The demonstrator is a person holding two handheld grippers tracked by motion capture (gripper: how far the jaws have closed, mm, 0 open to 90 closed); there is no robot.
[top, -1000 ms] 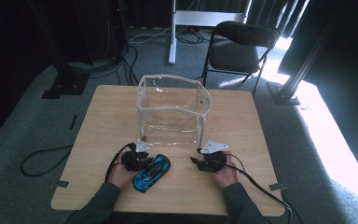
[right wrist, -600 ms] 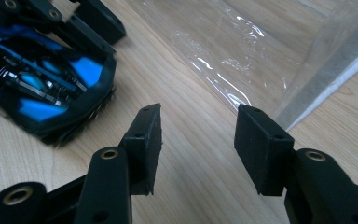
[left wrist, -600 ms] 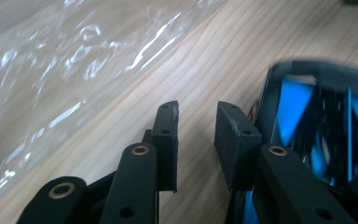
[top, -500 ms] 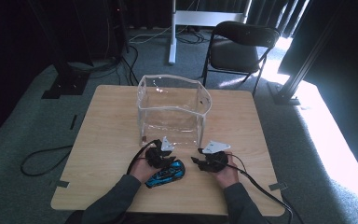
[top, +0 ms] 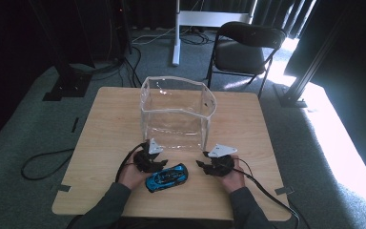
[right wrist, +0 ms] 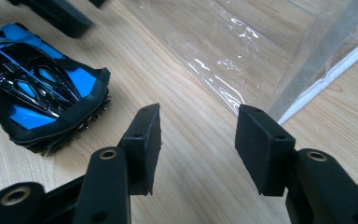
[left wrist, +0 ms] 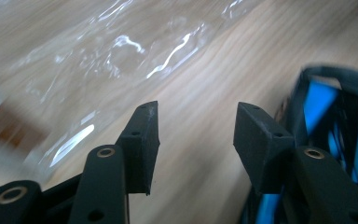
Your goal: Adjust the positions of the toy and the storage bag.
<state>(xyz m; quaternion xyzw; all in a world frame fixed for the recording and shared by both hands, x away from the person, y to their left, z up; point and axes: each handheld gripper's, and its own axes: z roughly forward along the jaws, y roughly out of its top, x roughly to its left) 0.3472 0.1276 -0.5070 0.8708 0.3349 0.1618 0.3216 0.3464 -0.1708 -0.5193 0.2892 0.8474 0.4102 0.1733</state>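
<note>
Right now the blue toy car [top: 167, 177] is lying on the wooden table [top: 105, 124], near the front edge, between my two hands and slanted, its nose end pointing up and to the right in the high view. It is sitting in front of the clear plastic bin [top: 177, 114], apart from it.

My left gripper [top: 158, 164] is sitting just beside the car's left end, low over the table. Its jaws have just been opening, and in the left gripper view they are standing apart with bare wood between them; my left gripper [left wrist: 196, 135] is not gripping anything. The car [left wrist: 335, 140] is showing blurred at the right edge of that view, just outside the right jaw, so I am calling it released.

My right gripper [top: 204, 165] is resting to the right of the car, apart from it, jaws pointing toward it. In the right gripper view my right gripper [right wrist: 196, 140] is standing open over bare wood, holding nothing. The car [right wrist: 37, 88] is lying off to the upper left there, and the bin's clear wall [right wrist: 303, 60] is rising at the upper right.

Both cables are trailing back off the table toward me. A black folding chair [top: 248, 47] is standing behind the table on grey carpet.
</note>
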